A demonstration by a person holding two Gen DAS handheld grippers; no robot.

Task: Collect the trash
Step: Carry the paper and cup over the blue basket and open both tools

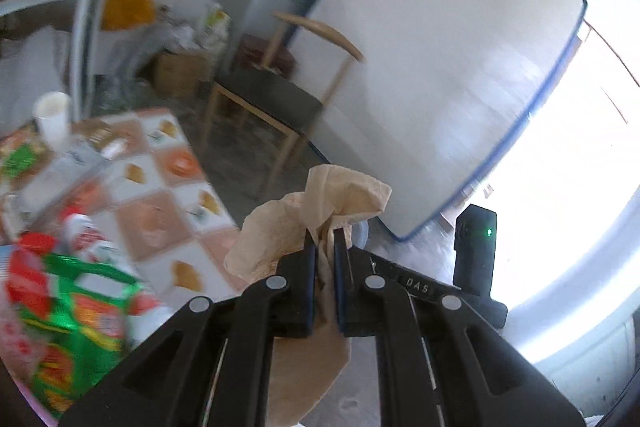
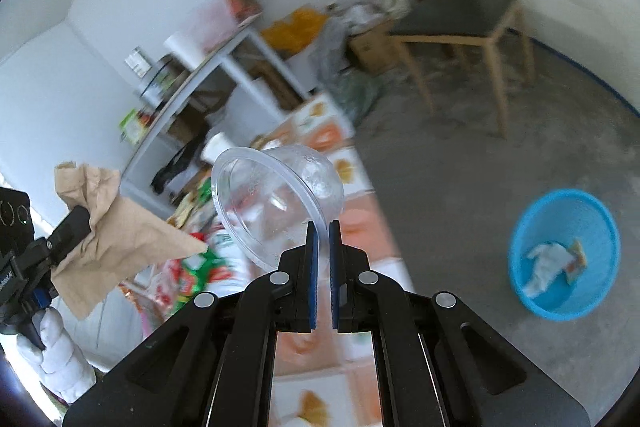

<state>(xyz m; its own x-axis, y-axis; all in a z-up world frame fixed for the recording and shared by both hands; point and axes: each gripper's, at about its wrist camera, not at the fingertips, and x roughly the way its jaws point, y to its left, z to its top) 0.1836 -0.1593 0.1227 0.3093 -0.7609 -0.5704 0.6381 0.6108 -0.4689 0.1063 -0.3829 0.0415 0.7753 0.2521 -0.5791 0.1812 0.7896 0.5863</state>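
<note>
My left gripper (image 1: pixel 325 231) is shut on a crumpled brown paper bag (image 1: pixel 280 227), held in the air past the table's corner. The same brown paper bag (image 2: pixel 116 239) and left gripper (image 2: pixel 68 231) show at the left of the right wrist view. My right gripper (image 2: pixel 323 225) is shut on the rim of a clear plastic cup (image 2: pixel 276 199), which tilts with its mouth toward the camera. A blue bin (image 2: pixel 566 255) stands on the floor at the right, with white crumpled trash (image 2: pixel 548 263) inside.
The table with a patterned cloth (image 1: pixel 160 211) carries a white cup (image 1: pixel 52 115), green and red snack wrappers (image 1: pixel 80 307) and cartons. A wooden chair (image 1: pixel 276 95) stands on the grey floor. A white panel (image 1: pixel 440 67) leans at the right. Shelving (image 2: pixel 224 67) and boxes line the wall.
</note>
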